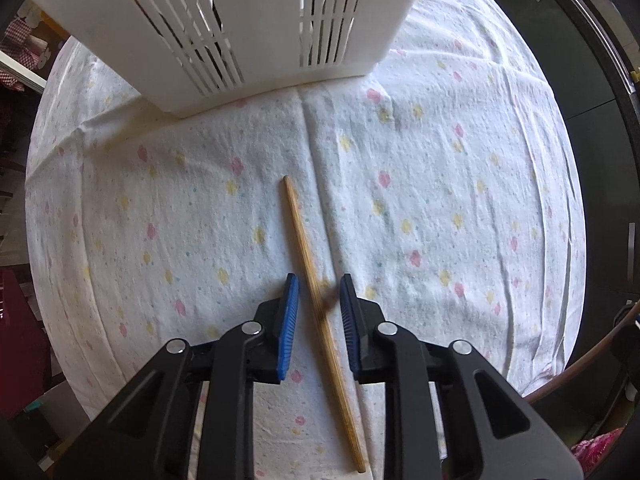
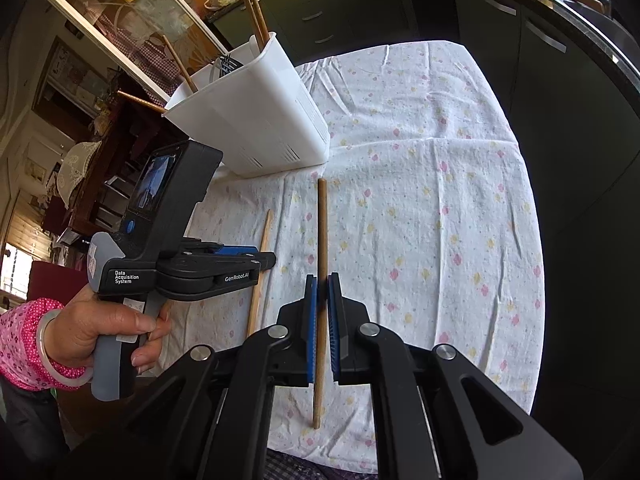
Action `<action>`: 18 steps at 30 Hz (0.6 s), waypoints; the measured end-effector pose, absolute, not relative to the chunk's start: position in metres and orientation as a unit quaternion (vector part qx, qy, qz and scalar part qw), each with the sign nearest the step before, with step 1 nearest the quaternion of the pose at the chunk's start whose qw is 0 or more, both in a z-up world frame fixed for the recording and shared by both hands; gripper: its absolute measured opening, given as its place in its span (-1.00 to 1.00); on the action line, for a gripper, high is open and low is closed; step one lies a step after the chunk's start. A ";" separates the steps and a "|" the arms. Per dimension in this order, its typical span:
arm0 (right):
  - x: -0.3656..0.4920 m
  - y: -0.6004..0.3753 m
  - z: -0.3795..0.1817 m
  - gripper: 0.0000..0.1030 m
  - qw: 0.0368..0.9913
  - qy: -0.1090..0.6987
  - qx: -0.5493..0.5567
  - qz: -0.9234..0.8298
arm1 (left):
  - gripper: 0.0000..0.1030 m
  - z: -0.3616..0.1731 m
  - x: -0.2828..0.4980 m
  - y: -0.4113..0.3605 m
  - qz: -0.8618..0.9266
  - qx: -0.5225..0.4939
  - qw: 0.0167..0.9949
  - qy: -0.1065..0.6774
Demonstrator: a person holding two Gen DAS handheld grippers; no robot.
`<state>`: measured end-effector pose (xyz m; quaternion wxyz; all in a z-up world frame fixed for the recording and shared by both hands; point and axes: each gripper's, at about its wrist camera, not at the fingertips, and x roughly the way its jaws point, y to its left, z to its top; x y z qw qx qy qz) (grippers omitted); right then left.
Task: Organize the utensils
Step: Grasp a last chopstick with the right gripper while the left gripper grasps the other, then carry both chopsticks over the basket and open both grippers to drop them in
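I am working in a kitchen with dark cabinets behind, over a surface (image 2: 460,200) draped in a white cloth with small pink and yellow flowers. At its far left edge stands the white slotted utensil holder (image 2: 256,120), and several chopsticks and what look like dark fork tines already stick out of its top, so I judge much of the sorting done.

Two chopsticks remain outside it. My right gripper (image 2: 322,284) is clamped on the darker chopstick (image 2: 321,232), which points toward the holder; I cannot tell whether it is lifted clear of the cloth. My left gripper (image 1: 319,284) has its blue pads apart, one on each side of the lighter chopstick (image 1: 308,252), which lies flat on the cloth near the middle of the surface, its far tip aimed at the holder's near wall. The pads do not appear to touch it.

What seems left: close the left gripper, then carry both sticks into the holder.
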<state>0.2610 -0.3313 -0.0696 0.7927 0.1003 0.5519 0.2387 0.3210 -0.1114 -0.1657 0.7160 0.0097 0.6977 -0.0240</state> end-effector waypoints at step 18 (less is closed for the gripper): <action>0.248 -0.325 -0.018 -0.88 0.818 0.505 0.100 0.258 | -0.88 -0.063 0.266 -0.083 -0.097 0.002 0.796 0.598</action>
